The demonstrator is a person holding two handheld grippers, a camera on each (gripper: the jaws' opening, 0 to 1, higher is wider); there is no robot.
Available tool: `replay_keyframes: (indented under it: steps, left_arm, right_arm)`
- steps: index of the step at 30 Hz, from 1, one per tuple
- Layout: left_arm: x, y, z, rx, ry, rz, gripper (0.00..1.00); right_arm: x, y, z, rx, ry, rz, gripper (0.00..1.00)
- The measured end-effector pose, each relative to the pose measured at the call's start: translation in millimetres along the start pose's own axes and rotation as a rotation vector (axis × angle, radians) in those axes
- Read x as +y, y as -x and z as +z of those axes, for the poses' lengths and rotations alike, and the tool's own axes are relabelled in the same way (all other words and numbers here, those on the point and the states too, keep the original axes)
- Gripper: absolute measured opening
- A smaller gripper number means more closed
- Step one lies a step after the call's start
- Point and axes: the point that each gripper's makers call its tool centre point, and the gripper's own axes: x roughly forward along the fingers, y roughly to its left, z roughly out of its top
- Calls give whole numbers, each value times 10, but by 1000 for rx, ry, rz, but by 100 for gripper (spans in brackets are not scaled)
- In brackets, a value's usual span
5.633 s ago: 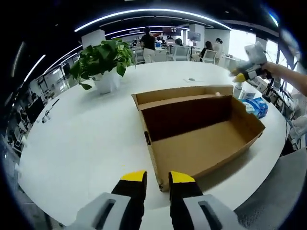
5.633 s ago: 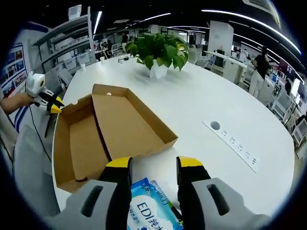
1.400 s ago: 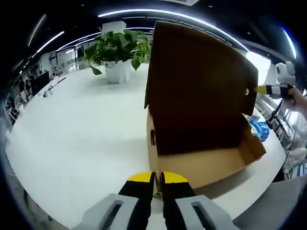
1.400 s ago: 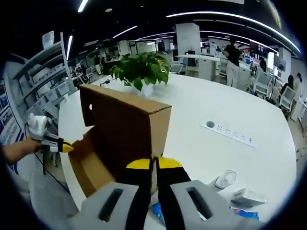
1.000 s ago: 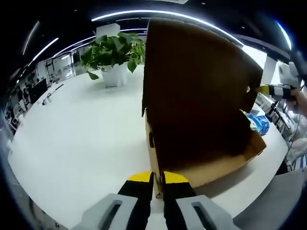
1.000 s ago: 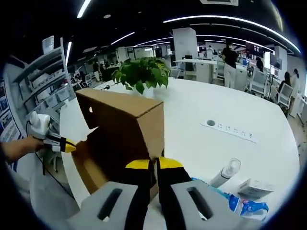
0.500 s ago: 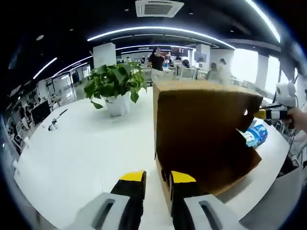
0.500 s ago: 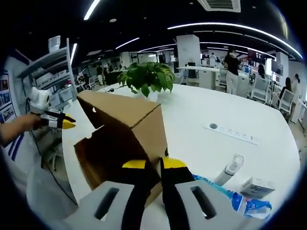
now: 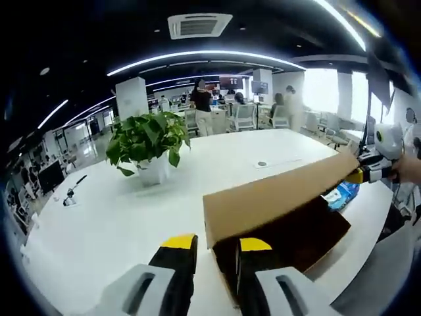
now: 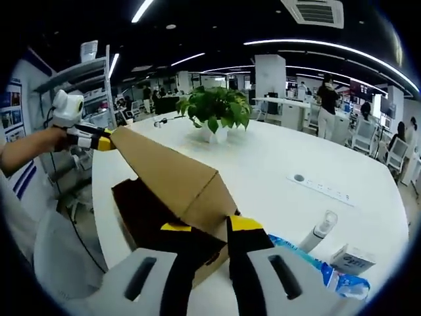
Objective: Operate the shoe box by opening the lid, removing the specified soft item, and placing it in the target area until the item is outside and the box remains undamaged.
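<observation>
The brown cardboard shoe box [image 9: 309,234] sits on the white table with its lid [image 9: 276,197] slanting low over it. My left gripper [image 9: 217,243] is open, jaws either side of the box's near corner. At the lid's far end the right gripper [image 9: 368,174] touches its corner. In the right gripper view the lid [image 10: 171,174] slopes up to the left gripper [image 10: 99,140], held by a hand. My right gripper [image 10: 210,226] is open around the lid's near corner. The blue soft tissue pack [image 10: 309,263] lies outside the box, also visible past its far end [image 9: 341,195].
A potted green plant [image 9: 146,138] stands mid-table [image 10: 216,108]. A small bottle [image 10: 319,230] and a white carton [image 10: 348,258] lie by the tissue pack. A socket strip [image 10: 325,187] is set into the table. People and desks fill the office behind.
The lid has swung from upright down to a low slant over the box. Both grippers, shut on the box's edges a second ago, have parted their jaws. The cameras have risen.
</observation>
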Motion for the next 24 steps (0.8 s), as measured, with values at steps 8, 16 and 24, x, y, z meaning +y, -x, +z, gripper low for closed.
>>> replay_keyframes:
  steps: [8, 16, 24]
  left_arm:
    - [-85, 37, -148, 23, -12, -28, 23]
    - [-209, 63, -329, 46, -11, -62, 24]
    - [-272, 81, -491, 78, -32, -82, 26]
  right_arm:
    - [93, 37, -119, 10, 26, 12, 17]
    - [201, 70, -275, 37, 49, 39, 22]
    - [282, 85, -466, 62, 53, 75, 24]
